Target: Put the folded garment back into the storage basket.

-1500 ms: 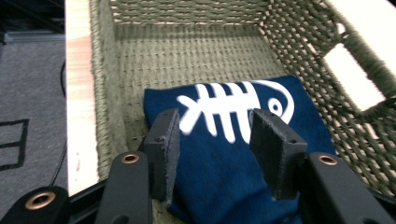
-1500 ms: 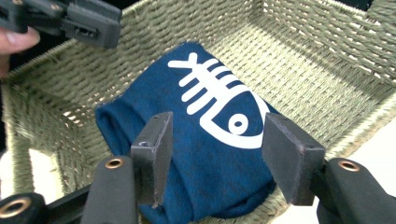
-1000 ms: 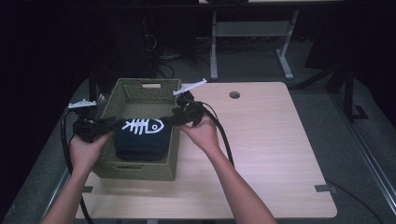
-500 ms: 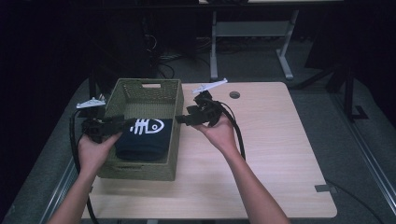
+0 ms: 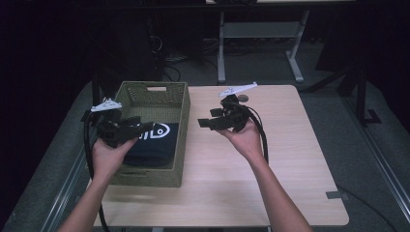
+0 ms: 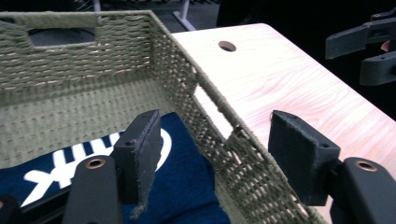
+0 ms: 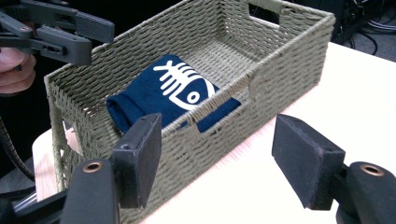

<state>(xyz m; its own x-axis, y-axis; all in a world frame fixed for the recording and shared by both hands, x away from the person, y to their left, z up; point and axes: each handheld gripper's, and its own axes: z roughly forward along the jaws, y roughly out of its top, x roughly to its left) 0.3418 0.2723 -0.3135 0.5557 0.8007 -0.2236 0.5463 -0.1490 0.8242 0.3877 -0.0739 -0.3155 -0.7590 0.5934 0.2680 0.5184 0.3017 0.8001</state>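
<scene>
You let go: both tools, left (image 5: 145,127) and right (image 5: 203,123), had just spread empty, leaving the folded shirt (image 5: 150,142) lying in the basket (image 5: 181,116).

Black tools (image 5: 145,129), trailing black cables

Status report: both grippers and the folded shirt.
Left gripper and right gripper open, nothing between fingers. Navy folded shirt lies inside woven basket. Nothing in the way.
</scene>
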